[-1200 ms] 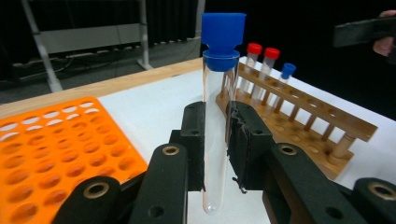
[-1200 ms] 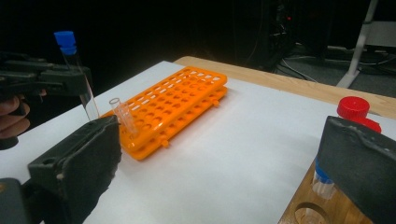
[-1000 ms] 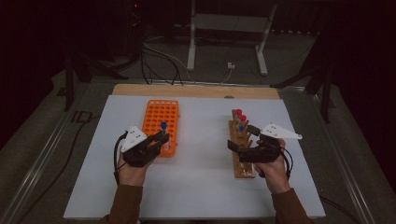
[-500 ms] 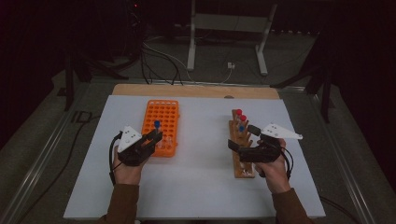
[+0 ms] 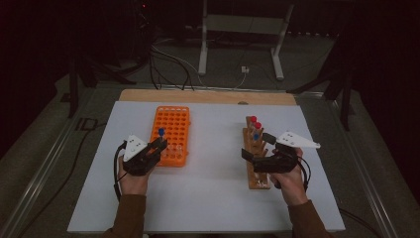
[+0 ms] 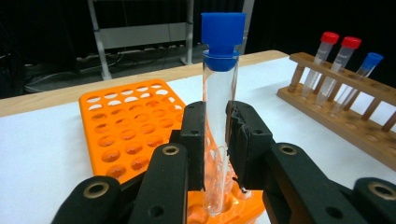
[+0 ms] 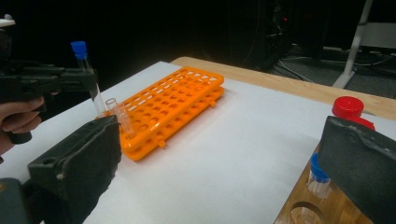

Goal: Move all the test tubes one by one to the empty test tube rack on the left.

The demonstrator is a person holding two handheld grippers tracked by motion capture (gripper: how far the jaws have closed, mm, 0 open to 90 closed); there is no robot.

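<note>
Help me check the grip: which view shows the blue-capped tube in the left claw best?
The left gripper view: the blue-capped tube stands upright and close between the left claw pads, its bottom at the orange rack. The high view gives little more than its cap; the right gripper view shows it small and far off.

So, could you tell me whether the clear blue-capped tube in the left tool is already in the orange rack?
Partly in: the clear blue-capped tube, upright in the left tool, has its bottom end in a near-edge hole of the orange plastic rack.
</note>
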